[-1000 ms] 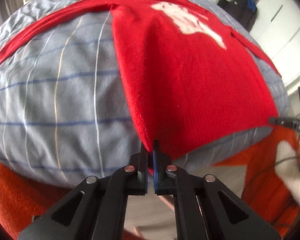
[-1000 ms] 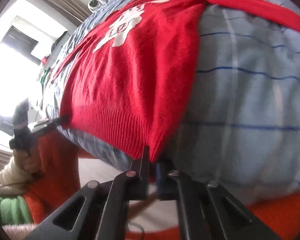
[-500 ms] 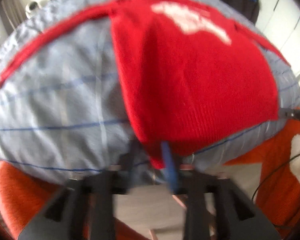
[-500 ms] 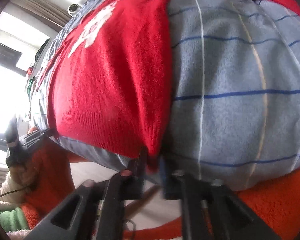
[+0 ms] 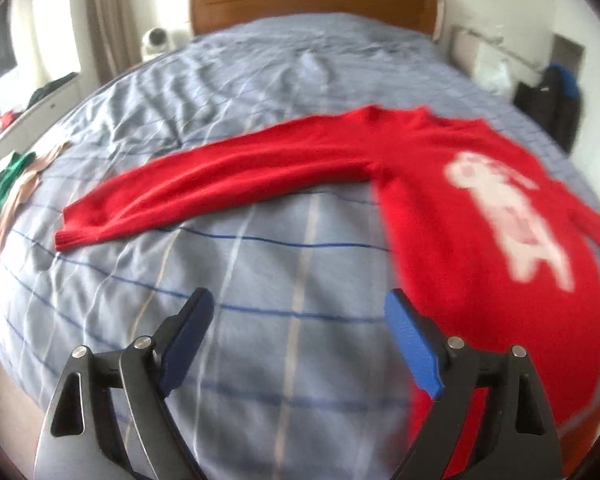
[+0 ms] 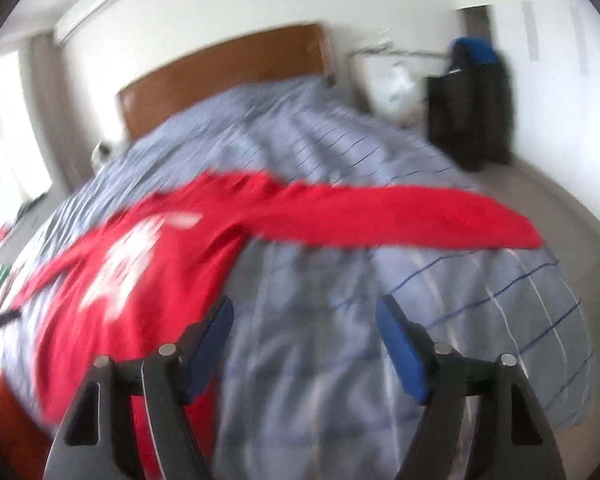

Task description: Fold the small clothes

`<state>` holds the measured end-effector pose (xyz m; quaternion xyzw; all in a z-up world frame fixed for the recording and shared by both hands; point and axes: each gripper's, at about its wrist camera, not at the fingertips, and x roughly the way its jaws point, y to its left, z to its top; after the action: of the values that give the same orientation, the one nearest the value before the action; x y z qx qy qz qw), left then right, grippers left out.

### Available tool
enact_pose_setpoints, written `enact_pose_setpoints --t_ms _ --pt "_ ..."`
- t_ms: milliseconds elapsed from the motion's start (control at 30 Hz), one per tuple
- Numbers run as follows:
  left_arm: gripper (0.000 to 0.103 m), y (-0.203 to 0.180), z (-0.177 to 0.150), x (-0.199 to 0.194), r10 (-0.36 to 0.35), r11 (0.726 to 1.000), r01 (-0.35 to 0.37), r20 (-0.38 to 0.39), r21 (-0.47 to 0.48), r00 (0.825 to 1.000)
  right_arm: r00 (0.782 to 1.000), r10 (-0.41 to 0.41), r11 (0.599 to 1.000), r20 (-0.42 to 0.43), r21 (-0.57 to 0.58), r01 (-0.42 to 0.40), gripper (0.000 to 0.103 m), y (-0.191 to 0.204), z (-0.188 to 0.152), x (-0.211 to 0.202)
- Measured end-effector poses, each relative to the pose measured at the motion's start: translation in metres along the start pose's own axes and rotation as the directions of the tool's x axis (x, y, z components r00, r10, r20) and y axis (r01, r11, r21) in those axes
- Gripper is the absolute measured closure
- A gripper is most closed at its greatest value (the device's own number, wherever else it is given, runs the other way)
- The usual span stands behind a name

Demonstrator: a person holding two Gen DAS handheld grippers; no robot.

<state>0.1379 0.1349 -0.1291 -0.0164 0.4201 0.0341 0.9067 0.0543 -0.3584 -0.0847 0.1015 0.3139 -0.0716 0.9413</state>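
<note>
1. Sweater of red knit with a white chest print [image 5: 480,216] lies spread flat on the bed with the blue-grey checked cover [image 5: 260,280], sleeves outstretched.
2. Left gripper [image 5: 298,316] hovers above the bed, jaws wide apart, empty.
3. Right gripper [image 6: 304,320] likewise, jaws apart.

Soft daylight enters from windows at about 9 o'clock in both views, blowing out there. Fisheye bending curves the edges into a dark rim. Motion blur smears the right view heavily; the left view is moderately soft.
</note>
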Motion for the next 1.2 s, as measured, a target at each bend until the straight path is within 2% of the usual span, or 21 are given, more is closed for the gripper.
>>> enact_pose_setpoints --t_ms 67,100,167,233,467,1000,1200 --pt "0.013 0.005 -0.007 0.020 0.022 1.000 -0.023 -0.036 -0.011 0.999 0.998 -0.005 1.000 -0.066 0.014 0.006 0.030 -0.003 -0.009 0.019" --pt "0.009 0.007 -0.013 0.020 0.016 1.000 -0.017 -0.046 -0.023 0.999 0.995 -0.001 1.000 -0.098 0.005 0.001 0.030 -0.003 -0.015 0.025" --pt "0.001 0.011 -0.023 0.022 0.019 0.999 -0.019 -0.005 -0.049 1.000 0.985 -0.015 1.000 -0.172 -0.007 0.014 0.030 -0.003 -0.023 0.039" --pt "0.000 0.011 -0.027 0.022 0.024 0.998 -0.023 0.008 -0.058 1.000 0.980 -0.014 1.000 -0.200 0.011 0.016 0.029 -0.007 -0.026 0.047" --pt "0.000 0.014 -0.028 0.028 -0.007 1.000 0.009 0.039 -0.030 0.999 0.982 -0.032 0.999 -0.188 -0.019 0.029 0.017 0.004 -0.035 0.053" --pt "0.000 0.013 -0.023 0.034 -0.005 1.000 0.005 0.029 -0.021 1.000 0.983 -0.012 1.000 -0.186 -0.015 0.009 0.013 0.001 -0.036 0.053" --pt "0.000 0.014 -0.022 0.035 -0.003 1.000 0.004 0.024 -0.022 1.000 0.982 -0.022 0.999 -0.187 -0.034 0.016 0.008 0.004 -0.037 0.054"
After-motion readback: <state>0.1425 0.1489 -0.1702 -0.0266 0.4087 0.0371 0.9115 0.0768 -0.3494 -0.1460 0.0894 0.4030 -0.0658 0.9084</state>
